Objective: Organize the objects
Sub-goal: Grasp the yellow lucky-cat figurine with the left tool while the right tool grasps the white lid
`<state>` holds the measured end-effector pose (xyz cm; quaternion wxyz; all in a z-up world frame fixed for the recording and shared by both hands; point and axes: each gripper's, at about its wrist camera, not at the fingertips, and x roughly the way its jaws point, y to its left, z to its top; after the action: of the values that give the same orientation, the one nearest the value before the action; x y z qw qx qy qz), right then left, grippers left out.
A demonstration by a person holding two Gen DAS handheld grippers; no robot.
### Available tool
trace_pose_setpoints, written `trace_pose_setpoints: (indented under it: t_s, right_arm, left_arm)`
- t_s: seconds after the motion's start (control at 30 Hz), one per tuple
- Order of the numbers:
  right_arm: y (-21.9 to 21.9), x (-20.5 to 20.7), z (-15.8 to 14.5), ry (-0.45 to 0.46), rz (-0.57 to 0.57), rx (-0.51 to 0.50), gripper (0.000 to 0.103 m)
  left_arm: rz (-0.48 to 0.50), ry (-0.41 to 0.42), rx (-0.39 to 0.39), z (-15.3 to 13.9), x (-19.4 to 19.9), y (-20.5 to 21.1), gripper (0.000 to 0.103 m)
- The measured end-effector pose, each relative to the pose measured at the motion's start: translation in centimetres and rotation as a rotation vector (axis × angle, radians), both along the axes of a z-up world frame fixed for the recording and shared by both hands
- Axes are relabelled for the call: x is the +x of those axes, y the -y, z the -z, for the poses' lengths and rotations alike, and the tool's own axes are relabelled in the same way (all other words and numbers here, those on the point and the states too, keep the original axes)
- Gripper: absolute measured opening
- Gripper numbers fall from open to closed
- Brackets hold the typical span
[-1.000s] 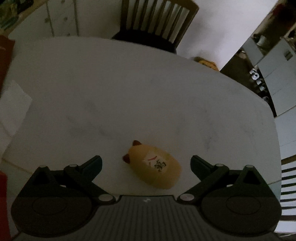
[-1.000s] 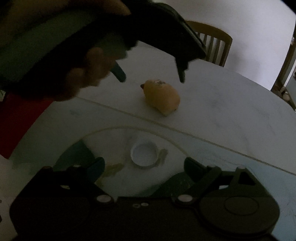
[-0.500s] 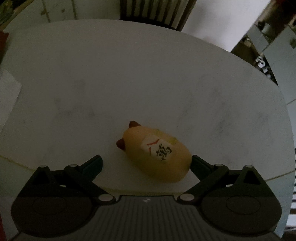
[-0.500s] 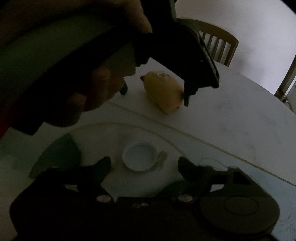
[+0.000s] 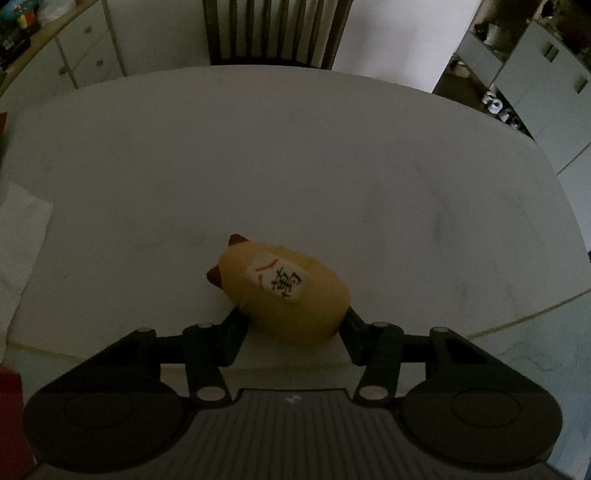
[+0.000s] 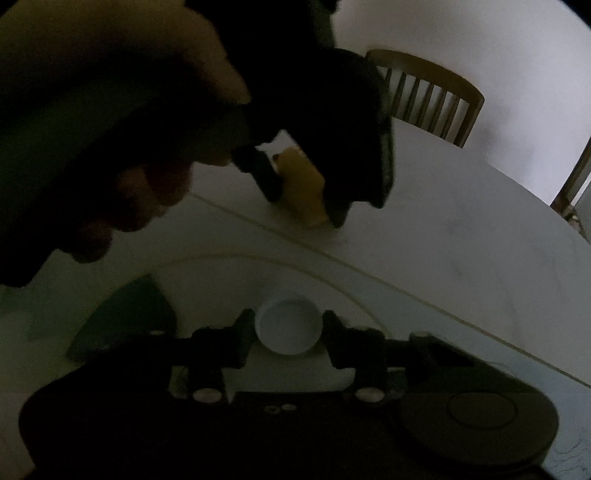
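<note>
While the scene is dimly lit, both views show a white marbled table point(image 5: 295, 147) carrying the task items. From the left wrist camera, the left tool point(image 5: 291, 325) has its two dark fingers closed against the sides of a yellow egg-shaped cat figurine point(image 5: 284, 295), one finger on each flank at the rounded near end. The figurine lies on its side on the table, its two dark red ears point(image 5: 221, 258) pointing toward 10 o'clock, and a white patch with black characters point(image 5: 280, 278) faces upward. Whether the figurine is lifted clear of the surface cannot be determined. A slatted wooden chair point(image 5: 273, 33) stands beyond the table edge at 12 o'clock; white paper point(image 5: 18, 236) lies at 9 o'clock.

From the right wrist camera, the right tool point(image 6: 288, 332) has its fingers set against both sides of a white round cap point(image 6: 289, 326), which rests open side up on a clear circular plate point(image 6: 369, 295) at the near table area. At 12 o'clock from the cap, the left tool and the person's hand point(image 6: 122, 147) holding it appear, with the figurine between the fingers. A second chair point(image 6: 428, 96) stands at 1 o'clock.
</note>
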<state>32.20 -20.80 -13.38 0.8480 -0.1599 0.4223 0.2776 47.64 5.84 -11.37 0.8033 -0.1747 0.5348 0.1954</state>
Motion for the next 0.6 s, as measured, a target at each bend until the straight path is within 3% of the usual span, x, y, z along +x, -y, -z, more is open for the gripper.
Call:
trace_pose_setpoints:
  t_s: [0.3, 0.6]
  right_arm:
    - [1.8, -1.1, -0.7, -0.007, 0.044, 0.017, 0.037]
    - [3.3, -3.4, -3.3, -0.045, 0.066, 0.038, 0.037]
  left_arm:
    - [0.042, -0.006, 0.009, -0.7, -3.4, 0.4, 0.051]
    - [0.154, 0.035, 0.026, -3.1, -8.6, 2.3, 0.051]
